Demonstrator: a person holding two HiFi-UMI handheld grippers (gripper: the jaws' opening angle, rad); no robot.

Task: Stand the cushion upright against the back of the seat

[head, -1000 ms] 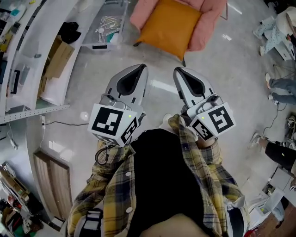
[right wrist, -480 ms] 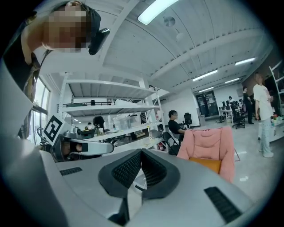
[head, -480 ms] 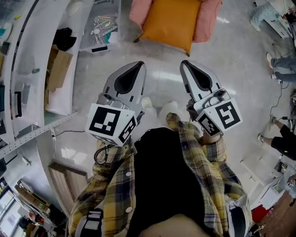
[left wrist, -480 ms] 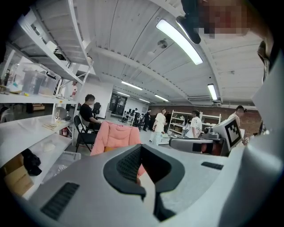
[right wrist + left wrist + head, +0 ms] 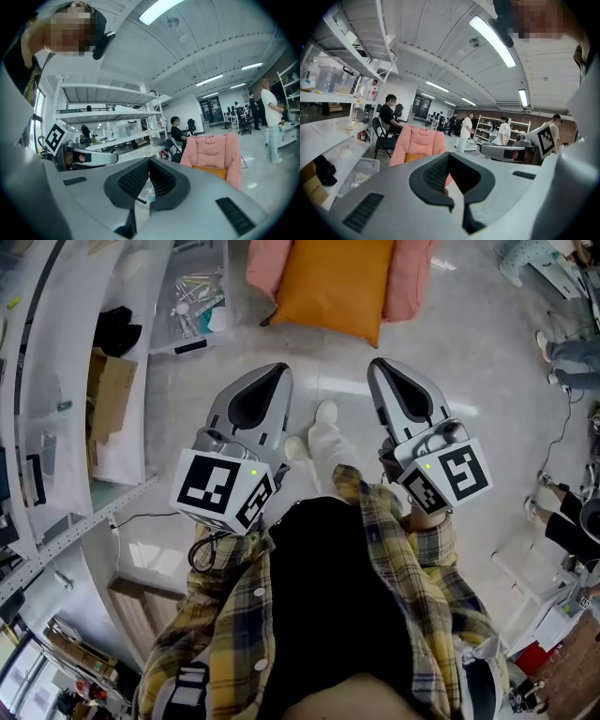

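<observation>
Straight ahead on the pale floor (image 5: 469,381), a pink chair (image 5: 412,277) with the orange cushion (image 5: 333,282) lying flat on the seat, one front corner poking past the seat's edge, not propped against the backrest. Well apart from both grippers and touched by neither.

Lower in the head view, left gripper (image 5: 272,373) and right gripper (image 5: 382,367) side by side, both pointing toward the chair, a gap of bare floor and a pair of white shoes (image 5: 323,418) between them. Jaws of the left pressed fully together, gripping nothing. Same on the right: closed up, empty.

From the left gripper view, only a thin orange strip of the cushion (image 5: 415,158) low on the chair (image 5: 419,140), just above the gripper's own grey body. From the right gripper view, the cushion (image 5: 211,171) again edge-on and flat across the seat of the chair (image 5: 213,147).

Off to the left, white shelving (image 5: 56,381) and a clear bin (image 5: 187,306) on the floor beside the chair. Behind the grippers, sleeves of a plaid shirt (image 5: 412,568). Farther back in the room, several people (image 5: 466,126), some standing, one seated
</observation>
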